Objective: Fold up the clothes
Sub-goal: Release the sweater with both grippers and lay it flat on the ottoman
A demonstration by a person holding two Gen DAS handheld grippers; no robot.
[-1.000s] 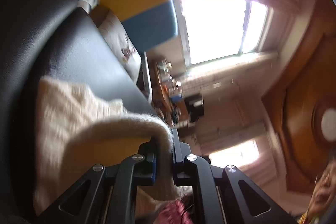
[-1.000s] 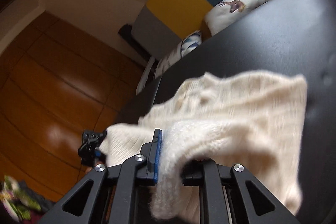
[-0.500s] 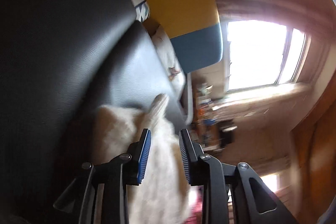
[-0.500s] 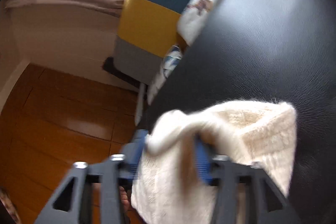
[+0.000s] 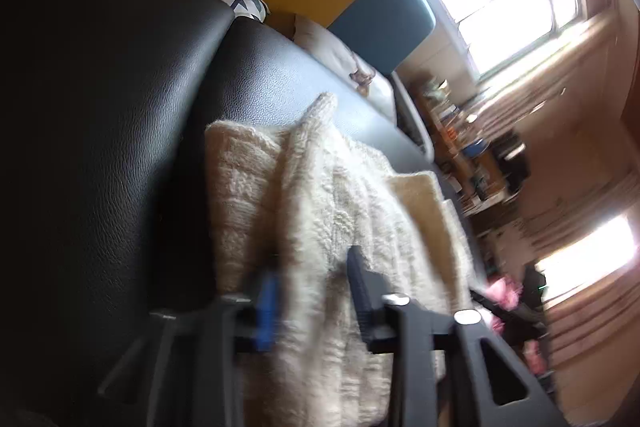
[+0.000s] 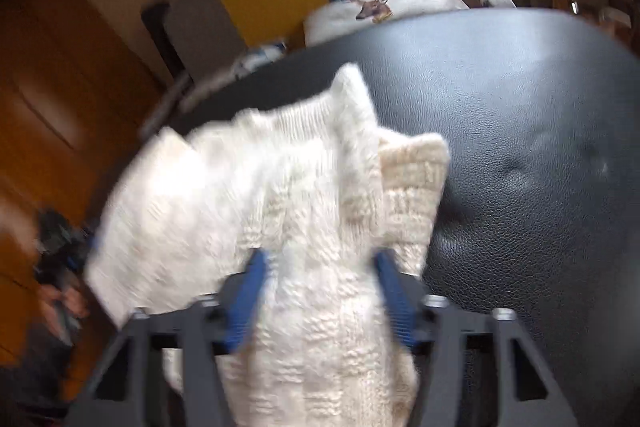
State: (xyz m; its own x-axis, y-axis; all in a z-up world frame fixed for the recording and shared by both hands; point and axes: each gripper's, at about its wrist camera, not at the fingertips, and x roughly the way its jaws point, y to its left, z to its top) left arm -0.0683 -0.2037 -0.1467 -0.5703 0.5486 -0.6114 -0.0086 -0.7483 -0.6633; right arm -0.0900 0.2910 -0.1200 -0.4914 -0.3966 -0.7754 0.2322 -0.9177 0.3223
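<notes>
Since a second ago, both grippers are lowering the cream chunky-knit sweater point(image 6: 304, 211) onto the black leather seat point(image 6: 520, 115). Left gripper point(image 5: 312, 291) and right gripper point(image 6: 320, 283) are straddling bunched folds, jaws closing again, probably re-gripping for another fold.

Cream knit sweater point(image 5: 320, 211) on black leather cushion point(image 5: 120, 107), left tool point(image 5: 314, 291) closing astride it

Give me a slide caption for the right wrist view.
Right gripper, jaws closing around a bunched cream knitted sweater lying on a black leather cushion.
</notes>
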